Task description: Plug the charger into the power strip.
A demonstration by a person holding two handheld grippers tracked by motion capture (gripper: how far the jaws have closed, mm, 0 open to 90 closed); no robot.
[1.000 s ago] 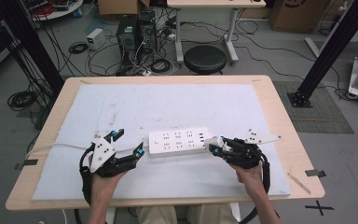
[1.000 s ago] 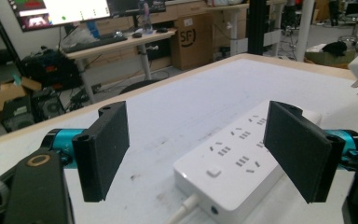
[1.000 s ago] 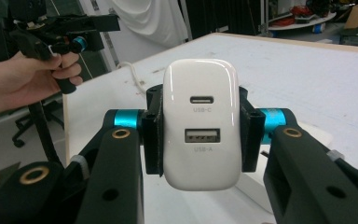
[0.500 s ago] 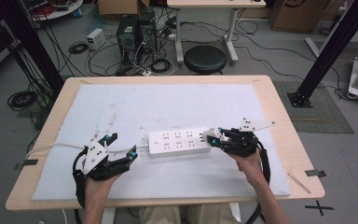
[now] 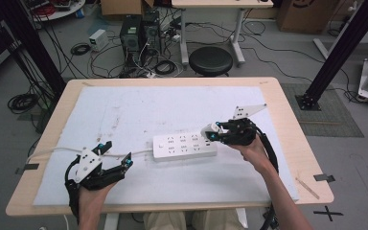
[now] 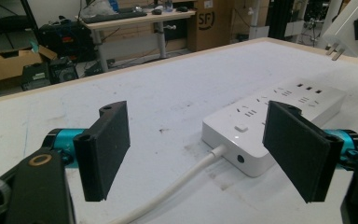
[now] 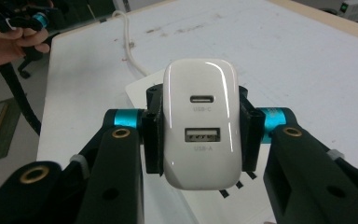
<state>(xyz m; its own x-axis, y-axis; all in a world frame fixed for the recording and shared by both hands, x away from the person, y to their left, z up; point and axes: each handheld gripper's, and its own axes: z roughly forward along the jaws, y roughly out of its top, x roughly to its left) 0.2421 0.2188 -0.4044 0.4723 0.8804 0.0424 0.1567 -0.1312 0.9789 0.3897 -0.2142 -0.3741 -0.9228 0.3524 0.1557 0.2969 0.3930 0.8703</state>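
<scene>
The right gripper is clamping a white USB charger between its fingers just above the right end of the white power strip, whose long axis is running left to right across the tabletop. The left gripper, fingers spread wide and holding nothing, is hovering off the strip's cord end (nearer the cable than the sockets), and nothing is standing between charger and strip.

Power strip sits mid-table on the mat, its cord running off left. Charger hangs just above the strip's right end, stool behind the table.
</scene>
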